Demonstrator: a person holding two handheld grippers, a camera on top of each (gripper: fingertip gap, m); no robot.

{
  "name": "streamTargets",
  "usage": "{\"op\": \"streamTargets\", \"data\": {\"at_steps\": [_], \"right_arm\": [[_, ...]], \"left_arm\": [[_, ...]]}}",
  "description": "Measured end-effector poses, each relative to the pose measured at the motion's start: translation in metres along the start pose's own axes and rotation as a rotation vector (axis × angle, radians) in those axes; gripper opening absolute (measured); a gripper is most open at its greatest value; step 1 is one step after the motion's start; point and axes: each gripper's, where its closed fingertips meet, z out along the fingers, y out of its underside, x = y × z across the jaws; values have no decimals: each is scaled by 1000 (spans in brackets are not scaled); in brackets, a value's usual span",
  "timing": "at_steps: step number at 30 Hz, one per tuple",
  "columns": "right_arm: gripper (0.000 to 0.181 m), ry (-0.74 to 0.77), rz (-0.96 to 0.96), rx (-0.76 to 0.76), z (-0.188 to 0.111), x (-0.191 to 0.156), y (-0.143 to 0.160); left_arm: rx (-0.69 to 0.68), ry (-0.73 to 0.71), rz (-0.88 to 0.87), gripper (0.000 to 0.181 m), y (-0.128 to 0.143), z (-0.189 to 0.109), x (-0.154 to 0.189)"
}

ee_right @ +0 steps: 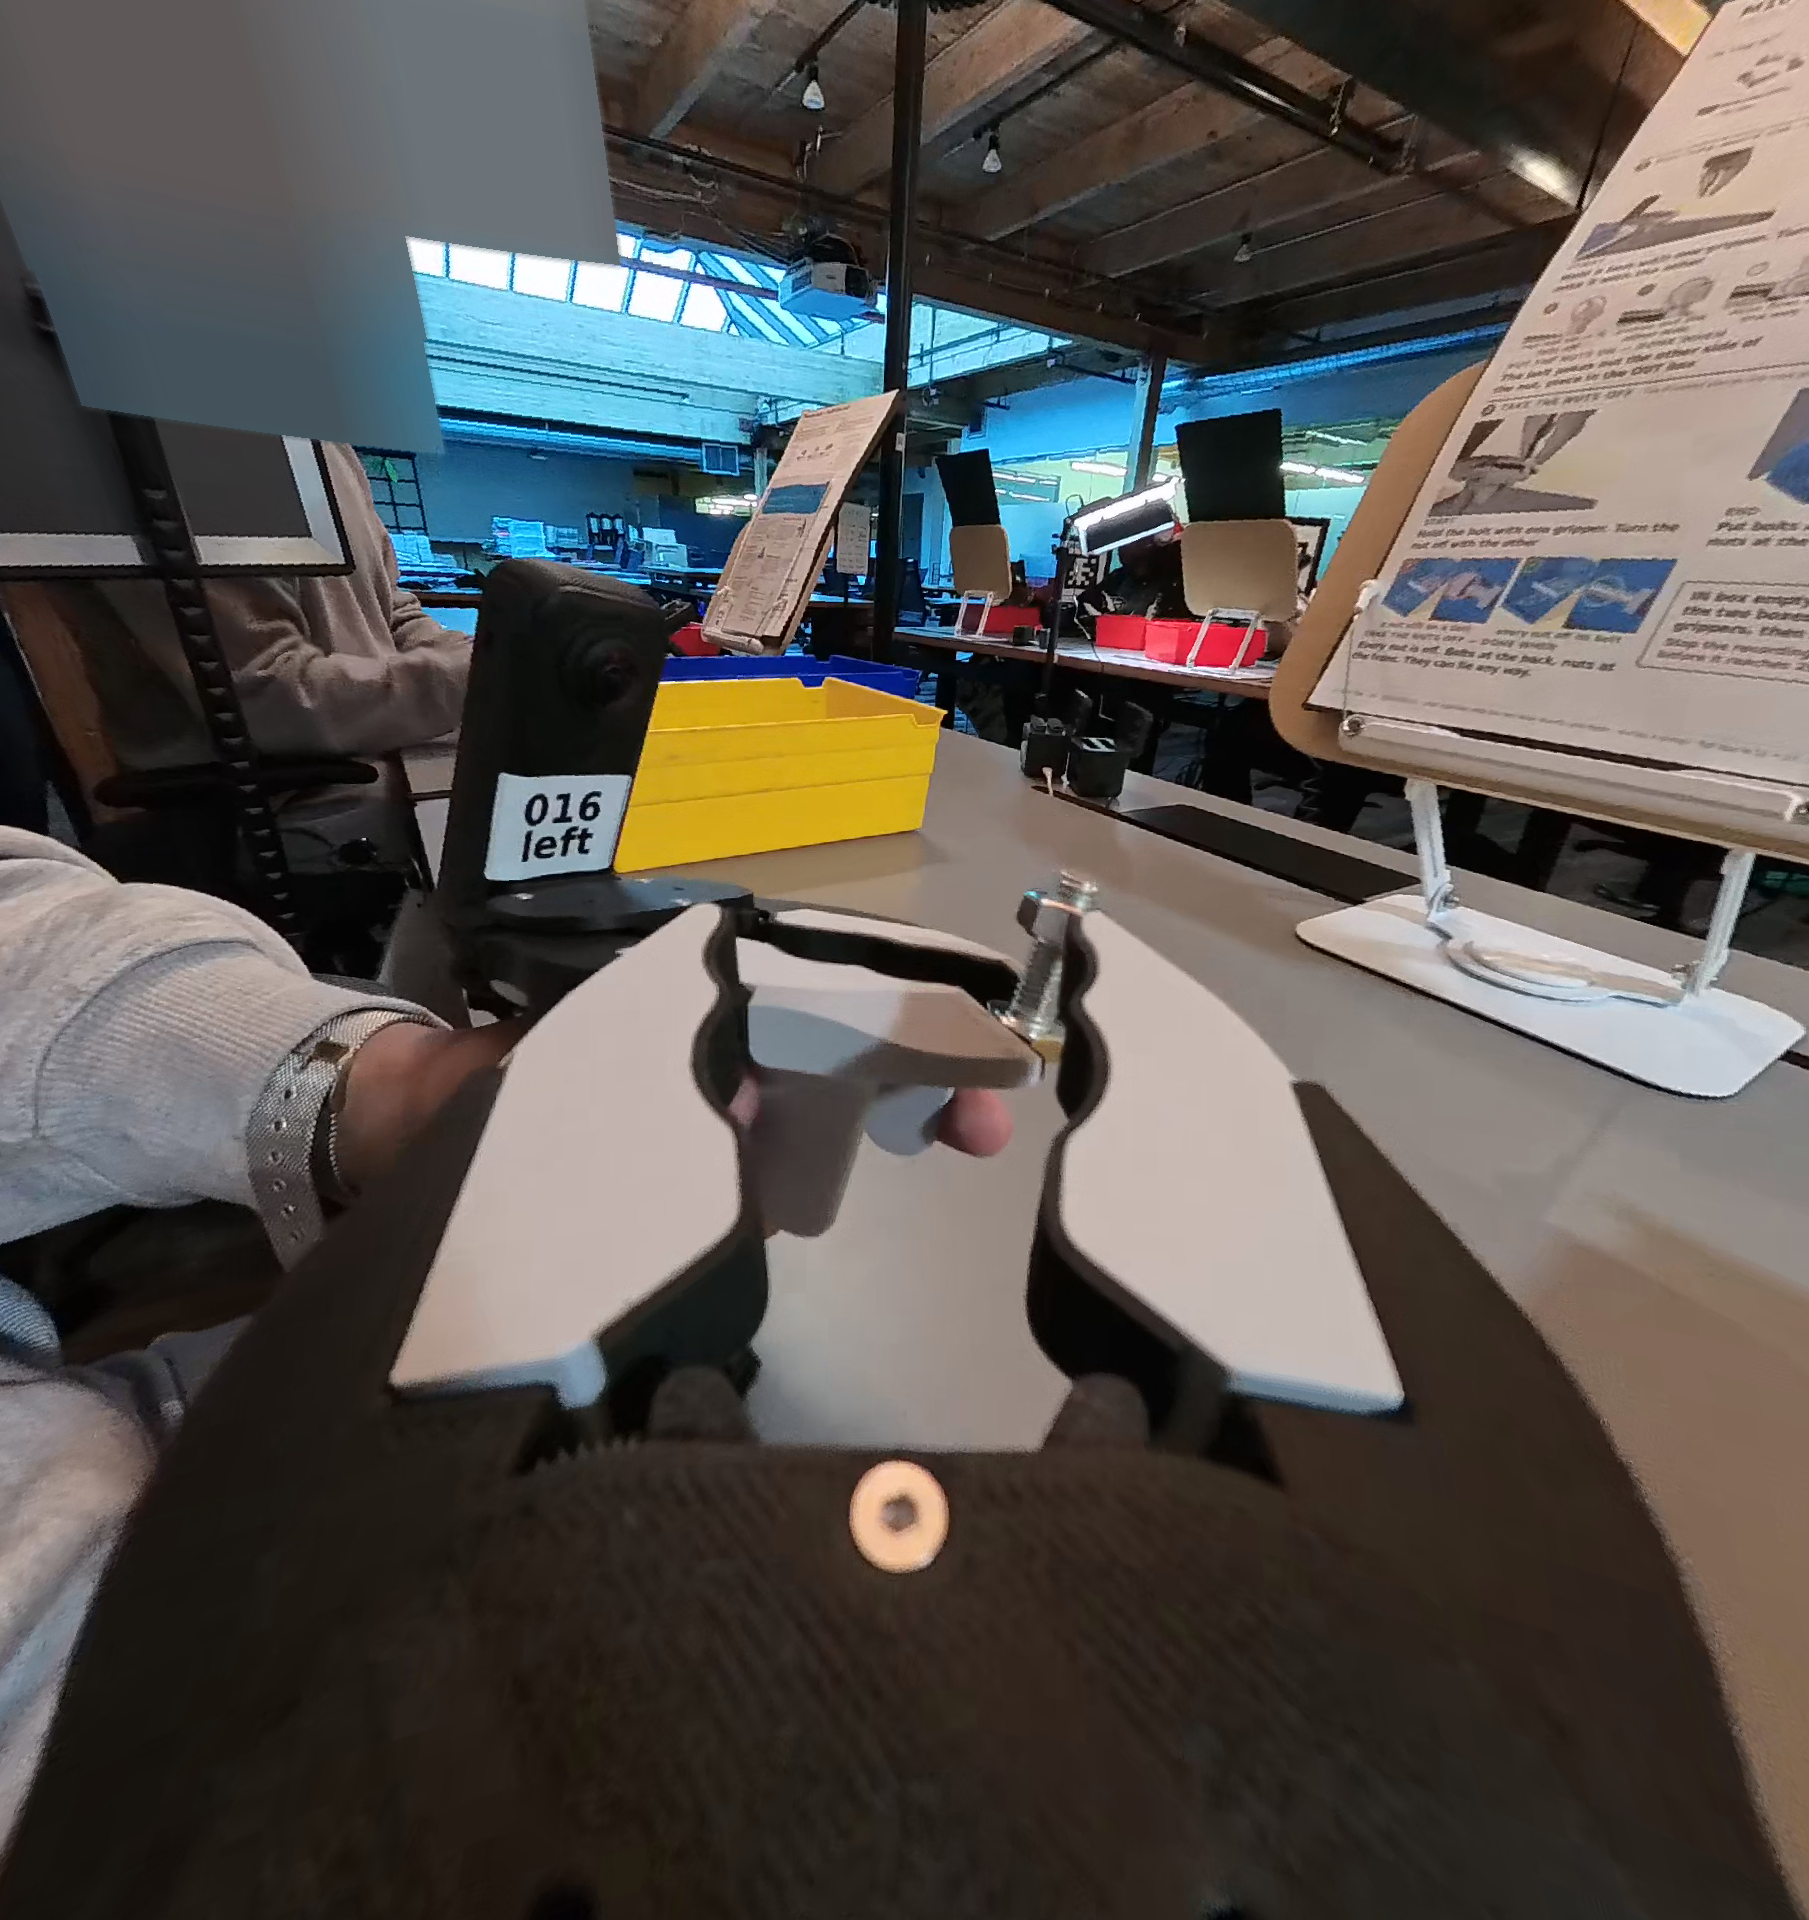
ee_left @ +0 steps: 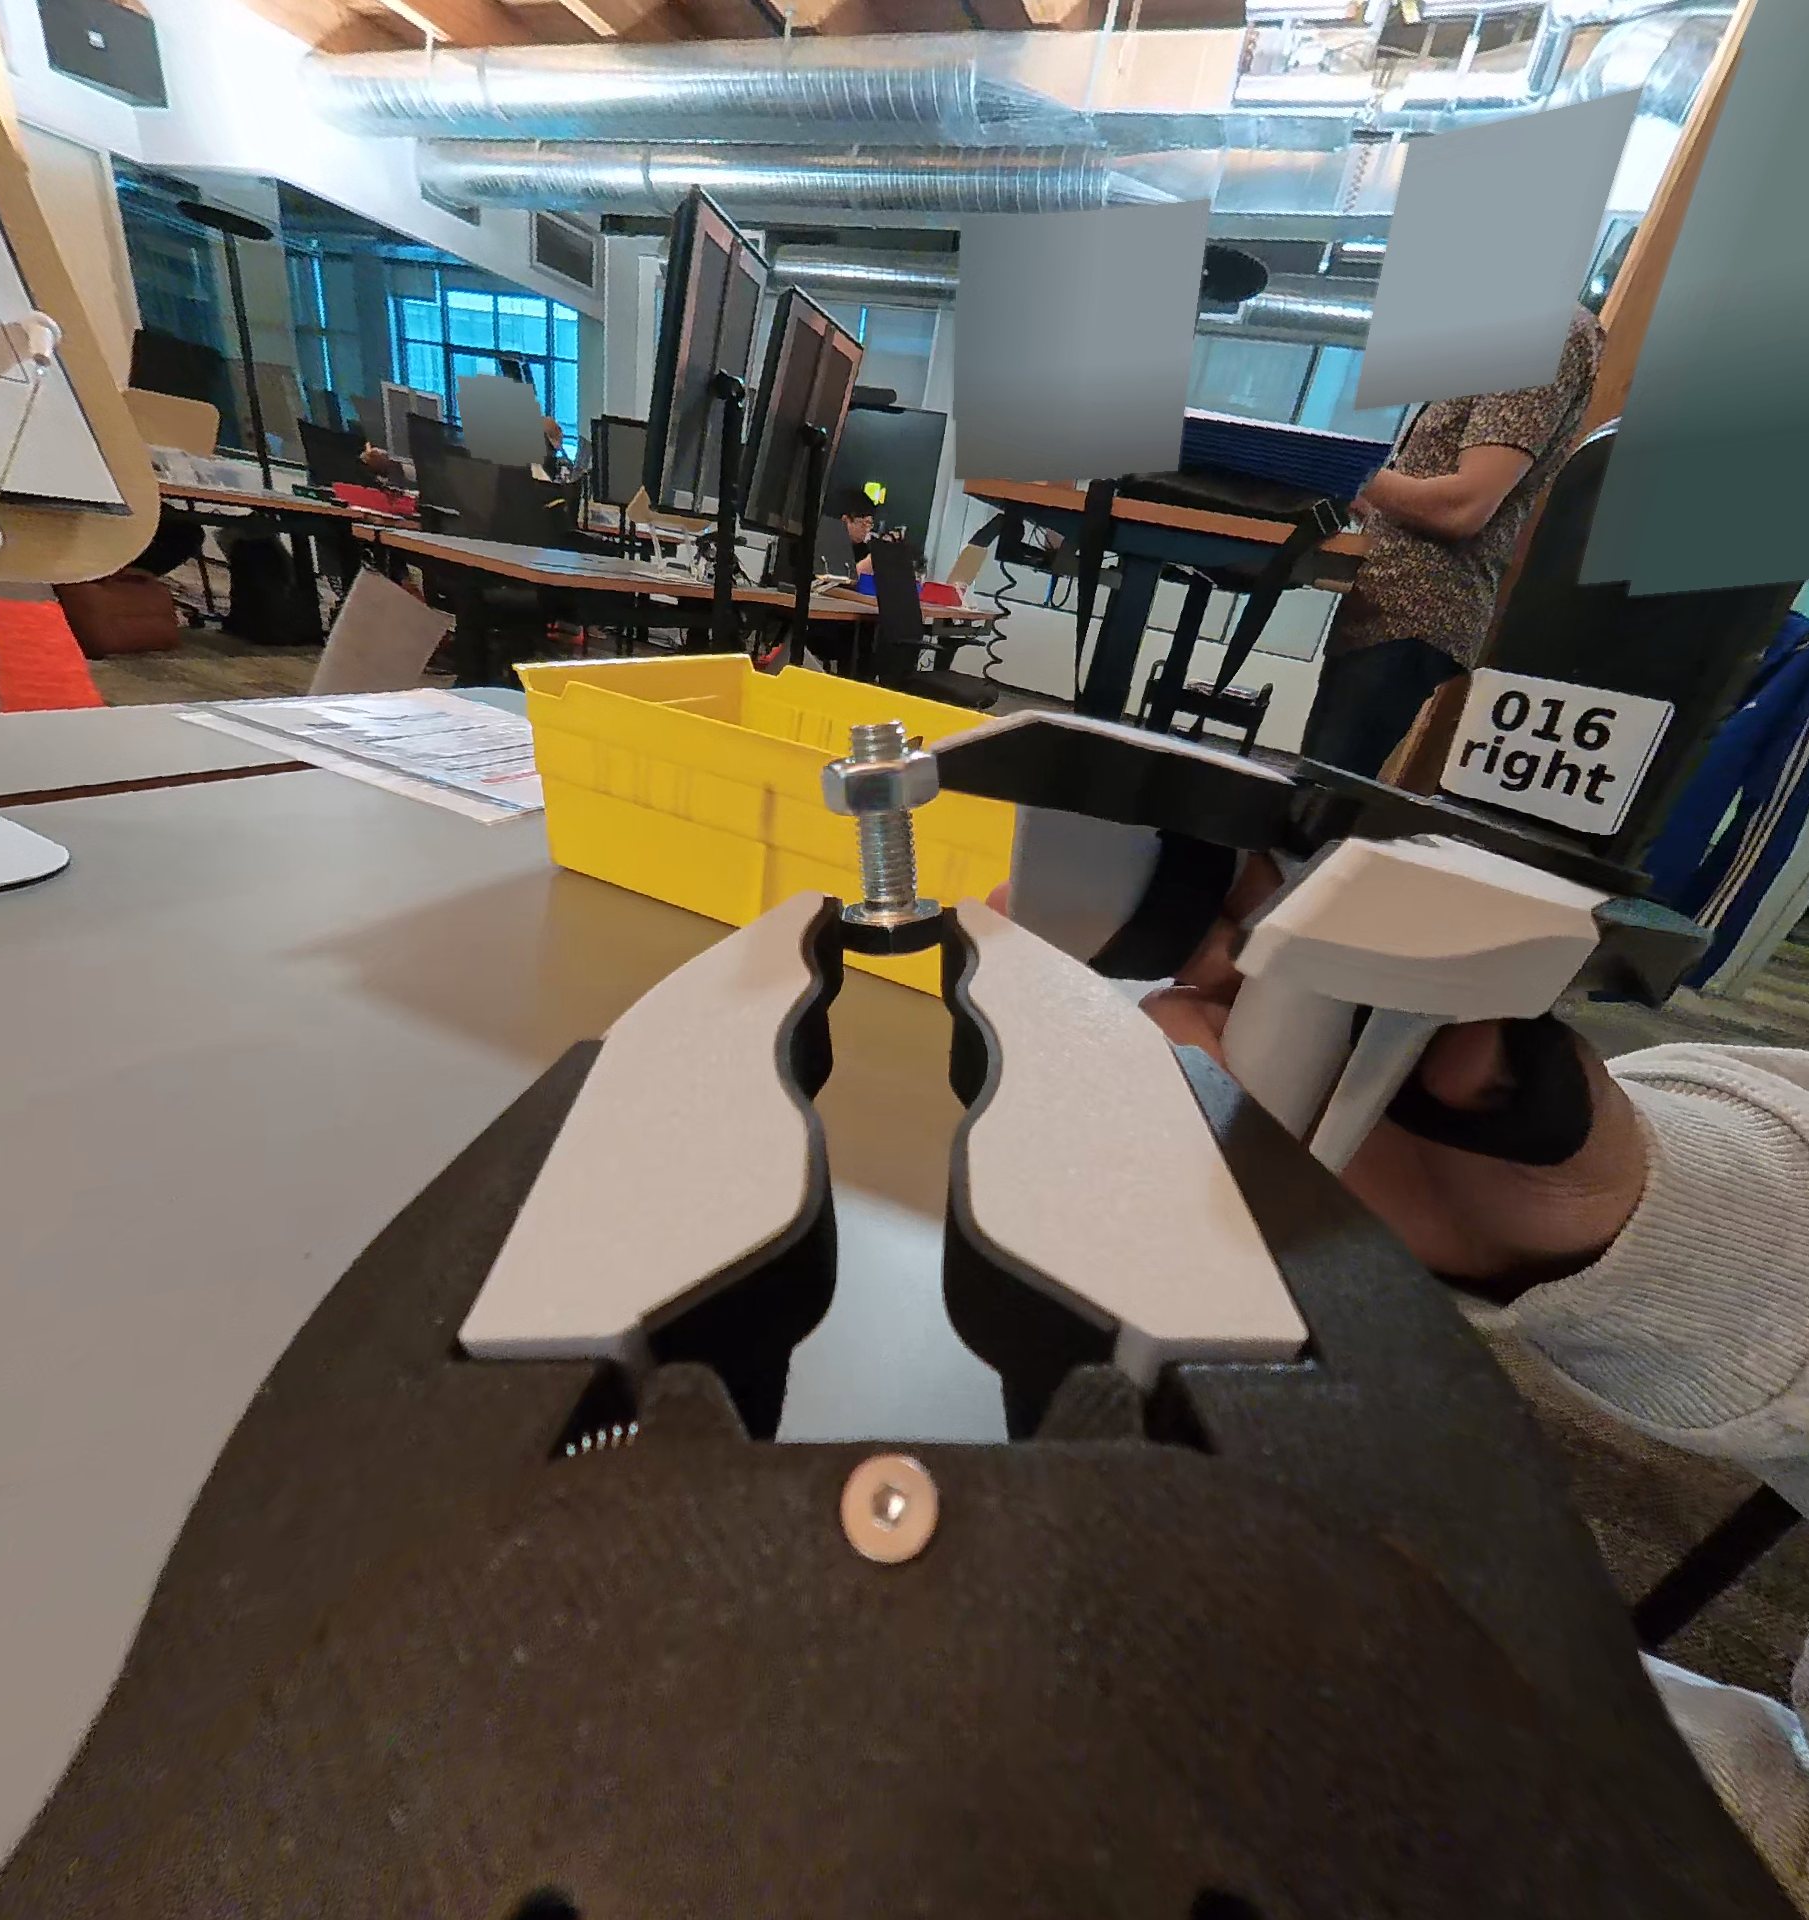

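The bolt [ee_left: 884, 852] was clamped upright by its head in the left gripper [ee_left: 887, 928]; the nut [ee_left: 877, 781] was seemingly touched, not gripped, by the wide-open right gripper [ee_right: 905, 940].

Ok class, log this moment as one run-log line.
left gripper: shut on bolt head | right gripper: open, finger by nut | yellow bin: behind

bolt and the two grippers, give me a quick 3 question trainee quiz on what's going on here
1. True or false: the left gripper clamps the bolt at its head end.
2. What does the right gripper touch? A) the nut B) the yellow bin C) the document stand
3. Fill in: the bolt stands ____, threads up.

Key: 1 true; 2 A; 3 upright
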Motion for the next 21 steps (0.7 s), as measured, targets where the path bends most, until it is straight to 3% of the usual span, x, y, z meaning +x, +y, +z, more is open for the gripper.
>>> {"op": "streamTargets", "data": {"at_steps": [8, 15, 21], "right_arm": [[68, 18, 12, -2, 1, 5, 2], [58, 23, -12, 13, -3, 3, -3], [60, 25, 6, 5, -2, 5, 0]], "left_arm": [[-2, 11, 8, 18, 0, 1, 3], [-3, 7, 2, 18, 1, 0, 2], [-5, 21, 21, 18, 1, 1, 6]]}}
